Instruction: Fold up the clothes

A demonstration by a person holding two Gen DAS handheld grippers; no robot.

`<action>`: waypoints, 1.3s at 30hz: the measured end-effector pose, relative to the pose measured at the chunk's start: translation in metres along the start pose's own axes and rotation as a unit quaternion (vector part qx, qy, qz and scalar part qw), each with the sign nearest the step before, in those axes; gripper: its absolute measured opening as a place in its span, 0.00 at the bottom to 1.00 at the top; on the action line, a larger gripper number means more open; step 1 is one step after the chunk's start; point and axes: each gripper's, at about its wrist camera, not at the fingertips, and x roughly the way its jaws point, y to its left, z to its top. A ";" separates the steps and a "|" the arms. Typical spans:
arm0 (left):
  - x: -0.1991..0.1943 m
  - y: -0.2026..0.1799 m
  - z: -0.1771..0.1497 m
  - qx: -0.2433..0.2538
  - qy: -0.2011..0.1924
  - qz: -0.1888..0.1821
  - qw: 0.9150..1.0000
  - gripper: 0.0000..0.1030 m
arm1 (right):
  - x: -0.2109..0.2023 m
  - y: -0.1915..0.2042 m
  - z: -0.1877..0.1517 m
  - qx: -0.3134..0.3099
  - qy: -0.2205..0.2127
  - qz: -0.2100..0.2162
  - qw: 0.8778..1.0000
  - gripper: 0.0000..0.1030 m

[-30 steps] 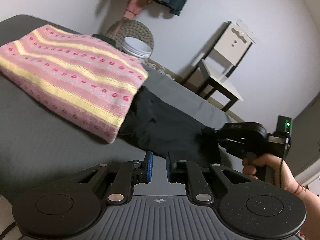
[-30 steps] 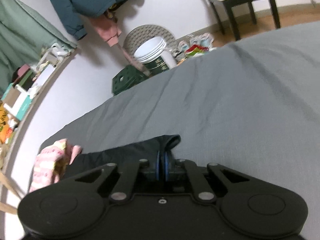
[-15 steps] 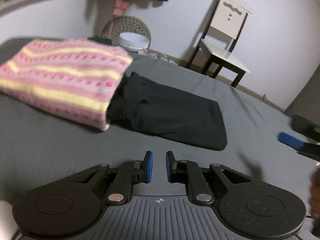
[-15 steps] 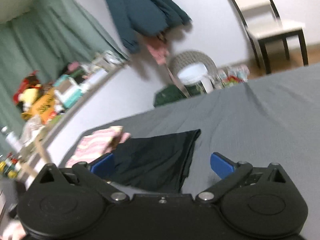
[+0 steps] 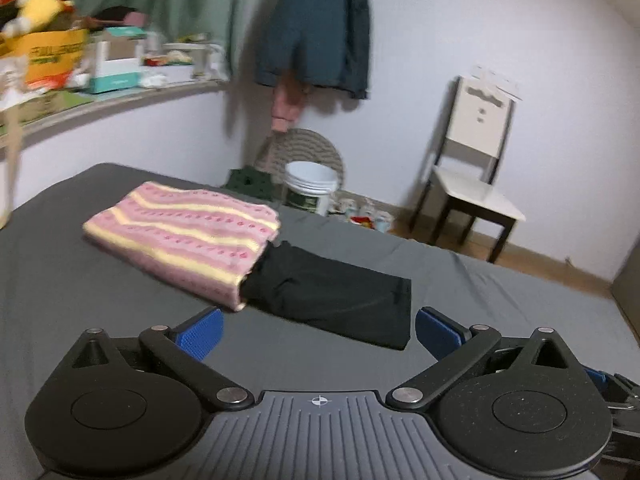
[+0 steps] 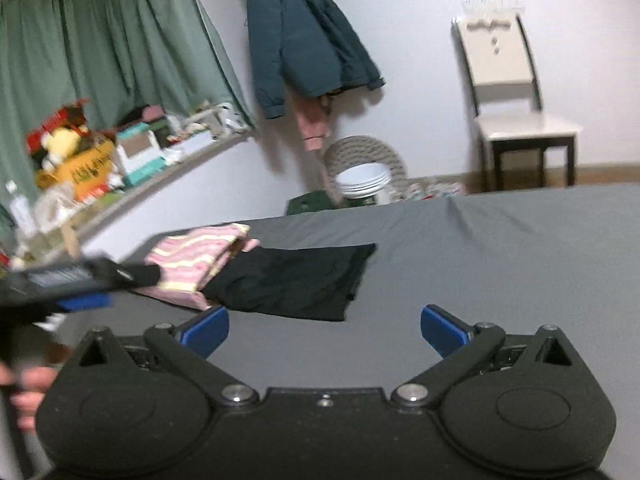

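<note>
A folded black garment [image 5: 332, 294] lies flat on the grey bed [image 5: 100, 320], its left end tucked under a folded pink and yellow striped sweater [image 5: 184, 236]. Both show in the right wrist view too, the black garment [image 6: 292, 282] beside the sweater [image 6: 196, 258]. My left gripper [image 5: 318, 334] is open and empty, held back above the bed in front of the black garment. My right gripper [image 6: 324, 328] is open and empty, also short of the garment. The left gripper's body [image 6: 76, 280] shows blurred at the left of the right wrist view.
A white chair [image 5: 472, 176] stands beyond the bed at the right. A white bucket [image 5: 310, 188] and a woven basket [image 5: 308, 150] sit on the floor by the wall. A teal jacket [image 5: 316, 28] hangs above them. A cluttered shelf [image 5: 100, 80] runs along the left.
My right gripper let go of the black garment's corner and opened, then drew back. My left gripper opened from nearly shut. Both have pulled away and tilted up, and the garment lies flat.
</note>
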 end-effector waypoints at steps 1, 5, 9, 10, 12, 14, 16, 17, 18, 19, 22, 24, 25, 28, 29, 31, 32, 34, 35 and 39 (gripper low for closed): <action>-0.007 -0.001 -0.001 -0.002 -0.001 0.004 1.000 1.00 | -0.004 0.005 -0.002 -0.009 -0.003 -0.011 1.000 1.00; -0.022 -0.008 -0.006 0.015 -0.008 0.034 0.999 1.00 | -0.010 0.016 -0.004 -0.020 -0.010 -0.043 0.999 1.00; -0.009 -0.006 -0.003 -0.004 0.001 0.076 0.997 1.00 | -0.013 0.025 -0.004 -0.024 -0.014 -0.073 0.997 1.00; -0.005 -0.004 -0.001 -0.014 0.004 0.088 0.996 1.00 | -0.013 0.027 -0.004 -0.023 -0.017 -0.086 0.996 1.00; 0.003 0.000 0.004 -0.037 0.012 0.111 0.993 1.00 | -0.013 0.028 -0.001 -0.020 -0.024 -0.106 0.994 1.00; 0.010 0.002 0.009 -0.050 0.017 0.132 0.990 1.00 | -0.014 0.028 0.002 -0.011 -0.042 -0.124 0.991 1.00; 0.014 0.001 0.013 -0.050 0.016 0.149 0.987 1.00 | -0.015 0.030 0.005 -0.002 -0.065 -0.146 0.987 1.00; 0.013 -0.001 0.014 -0.037 0.008 0.150 0.988 1.00 | -0.016 0.034 0.004 -0.014 -0.079 -0.161 0.984 1.00; 0.011 -0.004 0.015 -0.019 0.005 0.148 0.989 1.00 | -0.016 0.038 0.004 -0.028 -0.094 -0.176 0.979 1.00; 0.008 -0.007 0.017 0.002 0.007 0.144 0.990 1.00 | -0.018 0.045 0.002 -0.057 -0.115 -0.192 0.973 1.00; 0.003 -0.015 0.019 0.060 0.012 0.153 0.986 1.00 | -0.024 0.067 -0.011 -0.126 -0.185 -0.245 0.943 1.00; 0.001 -0.013 0.017 0.063 0.027 0.157 0.985 1.00 | -0.025 0.081 -0.021 -0.167 -0.214 -0.263 0.926 1.00; 0.001 -0.010 0.016 0.060 0.033 0.155 0.986 1.00 | -0.022 0.082 -0.023 -0.171 -0.192 -0.250 0.934 1.00; -0.002 0.002 0.011 0.043 0.041 0.131 0.990 1.00 | -0.013 0.086 -0.029 -0.182 -0.125 -0.209 0.953 1.00; -0.003 0.006 0.010 0.032 0.046 0.127 0.990 1.00 | -0.009 0.087 -0.032 -0.185 -0.102 -0.195 0.958 1.00; -0.003 0.011 0.005 0.022 0.055 0.122 0.991 1.00 | -0.003 0.089 -0.036 -0.191 -0.057 -0.167 0.966 1.00; -0.003 0.012 0.003 0.022 0.059 0.121 0.991 1.00 | -0.001 0.088 -0.037 -0.189 -0.040 -0.162 0.968 1.00; 0.000 0.011 -0.001 0.034 0.068 0.116 0.990 1.00 | 0.003 0.087 -0.039 -0.186 -0.008 -0.151 0.971 1.00; 0.001 0.010 -0.004 0.042 0.071 0.113 0.990 1.00 | 0.005 0.086 -0.039 -0.179 0.003 -0.148 0.973 1.00; 0.002 0.002 -0.012 0.067 0.074 0.102 0.990 1.00 | 0.004 0.078 -0.038 -0.135 0.042 -0.120 0.983 1.00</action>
